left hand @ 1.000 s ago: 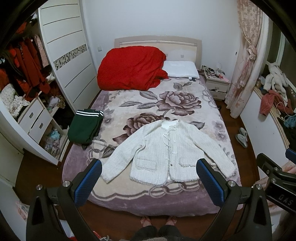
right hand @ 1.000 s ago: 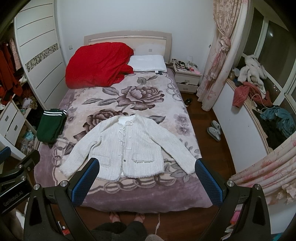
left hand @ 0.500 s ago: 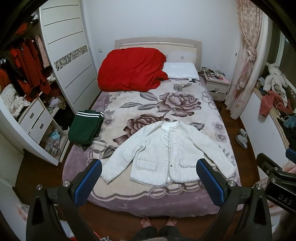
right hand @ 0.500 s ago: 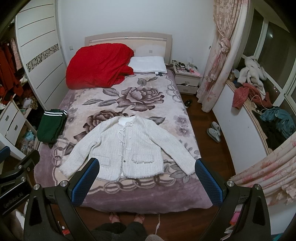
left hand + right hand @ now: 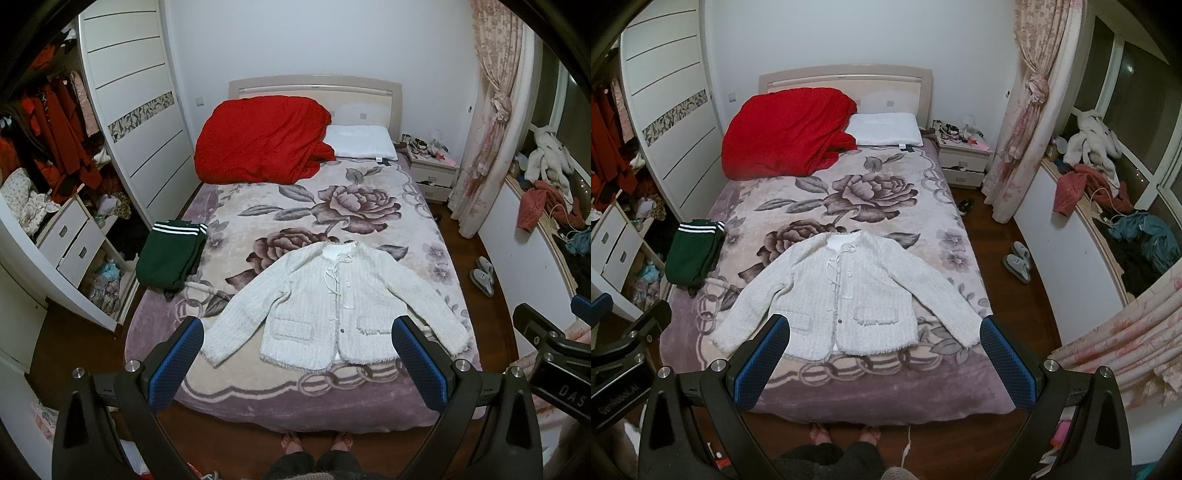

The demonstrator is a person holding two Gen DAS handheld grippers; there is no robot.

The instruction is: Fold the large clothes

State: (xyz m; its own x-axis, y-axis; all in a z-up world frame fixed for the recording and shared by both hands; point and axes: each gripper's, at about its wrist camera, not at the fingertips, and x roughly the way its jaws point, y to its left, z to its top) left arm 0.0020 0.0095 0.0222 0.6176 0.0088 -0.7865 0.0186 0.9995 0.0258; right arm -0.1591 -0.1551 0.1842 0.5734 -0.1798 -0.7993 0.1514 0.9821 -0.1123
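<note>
A white knit cardigan (image 5: pixel 340 295) lies flat and face up on the floral bed blanket (image 5: pixel 295 206), sleeves spread out to both sides; it also shows in the right wrist view (image 5: pixel 846 295). My left gripper (image 5: pixel 295 362) is open and empty, held high above the foot of the bed. My right gripper (image 5: pixel 882 358) is open and empty too, held at the same height. Neither touches the cardigan.
A folded green garment with white stripes (image 5: pixel 171 254) lies at the bed's left edge. A red duvet (image 5: pixel 258 140) and white pillow (image 5: pixel 362 142) sit at the head. A wardrobe (image 5: pixel 136 122) stands left, a nightstand (image 5: pixel 432 173) and slippers (image 5: pixel 484 275) right.
Both views have shifted very slightly; the cardigan and the grippers' openings are unchanged.
</note>
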